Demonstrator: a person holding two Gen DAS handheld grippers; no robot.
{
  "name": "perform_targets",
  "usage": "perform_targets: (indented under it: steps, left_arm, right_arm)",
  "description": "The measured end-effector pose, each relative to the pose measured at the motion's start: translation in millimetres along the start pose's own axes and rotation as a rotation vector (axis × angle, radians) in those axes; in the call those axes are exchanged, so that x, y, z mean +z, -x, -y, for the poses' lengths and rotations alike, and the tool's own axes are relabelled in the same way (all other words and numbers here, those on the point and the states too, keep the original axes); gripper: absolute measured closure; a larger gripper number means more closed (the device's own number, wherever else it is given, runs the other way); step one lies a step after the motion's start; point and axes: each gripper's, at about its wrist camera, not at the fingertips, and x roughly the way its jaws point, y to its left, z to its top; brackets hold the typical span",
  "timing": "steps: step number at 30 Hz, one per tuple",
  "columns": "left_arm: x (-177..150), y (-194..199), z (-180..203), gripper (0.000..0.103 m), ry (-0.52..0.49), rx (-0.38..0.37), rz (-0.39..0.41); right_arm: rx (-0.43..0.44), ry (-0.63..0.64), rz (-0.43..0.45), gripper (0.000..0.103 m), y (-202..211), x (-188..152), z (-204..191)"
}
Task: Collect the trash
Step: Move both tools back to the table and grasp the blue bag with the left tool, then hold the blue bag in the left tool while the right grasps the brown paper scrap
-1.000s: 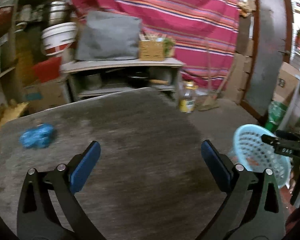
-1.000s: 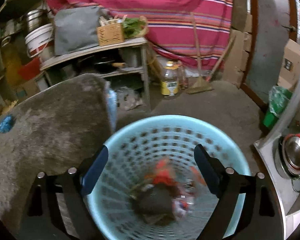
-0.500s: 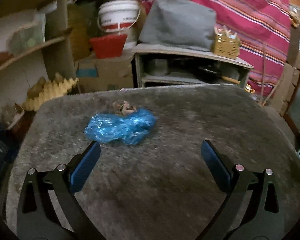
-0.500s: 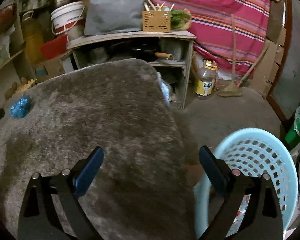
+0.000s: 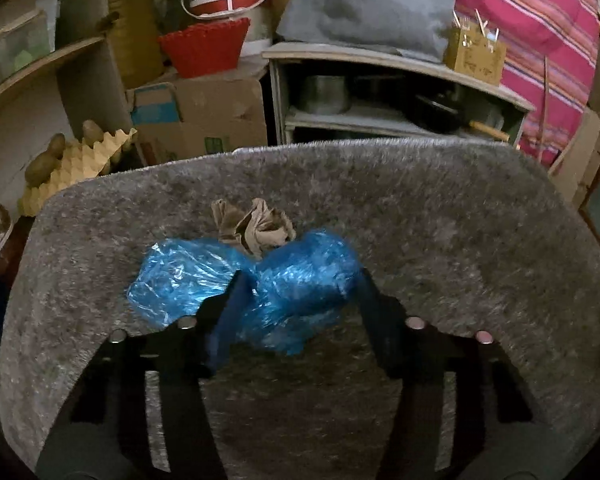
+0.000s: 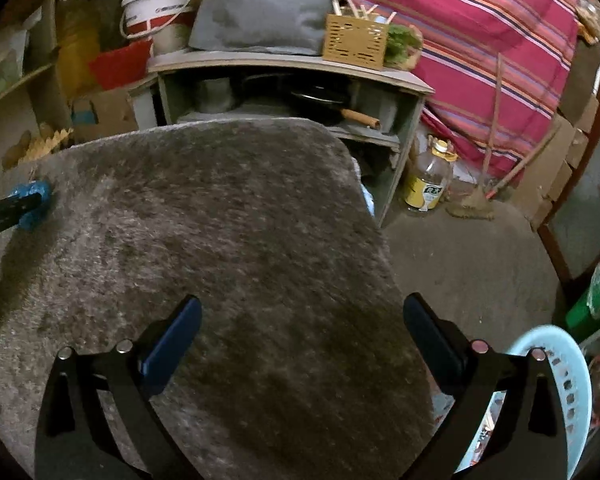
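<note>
On the grey shaggy surface [image 5: 460, 240] the left gripper [image 5: 300, 292] has its jaws narrowed around the right lobe of a crumpled blue plastic bag [image 5: 308, 280], pinching it, while the left lobe bulges out past the jaw at nine o'clock. A brown paper wad [image 5: 256, 226] touches the bag at twelve o'clock. The right gripper [image 6: 300, 332] hangs over bare pile, jaws spread wide and holding nothing. The pale blue basket [image 6: 572, 384] sits at four o'clock beside it.

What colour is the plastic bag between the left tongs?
Bright blue, crinkled and shiny plastic bag; it shows best in the left wrist view.
</note>
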Motion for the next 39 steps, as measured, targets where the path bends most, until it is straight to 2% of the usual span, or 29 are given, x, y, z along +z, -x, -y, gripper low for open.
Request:
perform_targets:
  steps: [3,8,14,20,22,29,32,37,38,39]
  left_arm:
    - [-5,12,-6,0.062,-0.017,-0.025,0.001]
    - [-21,61,-31,0.064,-0.002,-0.034,0.030]
    - [-30,98,-74,0.064,0.044,0.033,0.101]
    - [-21,90,-124,0.064,0.094,0.094,0.130]
    - [-17,87,-137,0.064,0.112,0.080,0.144]
    - [-15,71,-185,0.064,0.181,0.116,0.136]
    - [-12,63,-203,0.064,0.189,0.160,0.126]
    - [-14,62,-221,0.064,0.238,0.146,0.130]
    - [-14,61,-223,0.064,0.242,0.150,0.127]
    - [-15,61,-223,0.064,0.244,0.153,0.127]
  right_arm:
    - [0.023,0.022,0.001,0.004,0,6,-13]
    - [0.088,0.042,0.041,0.004,11,16,-40]
    - [0.149,0.070,0.070,0.004,16,33,-95]
    - [0.178,0.096,0.055,0.004,5,44,-164]
    - [0.192,0.101,0.056,0.004,2,46,-184]
    - [0.227,0.155,0.053,0.005,-19,63,-266]
    - [0.252,0.168,0.055,0.005,-25,71,-294]
    - [0.249,0.221,0.036,0.005,-47,84,-334]
    - [0.243,0.227,0.029,0.007,-52,86,-339]
    - [0.241,0.233,0.020,0.017,-57,89,-343]
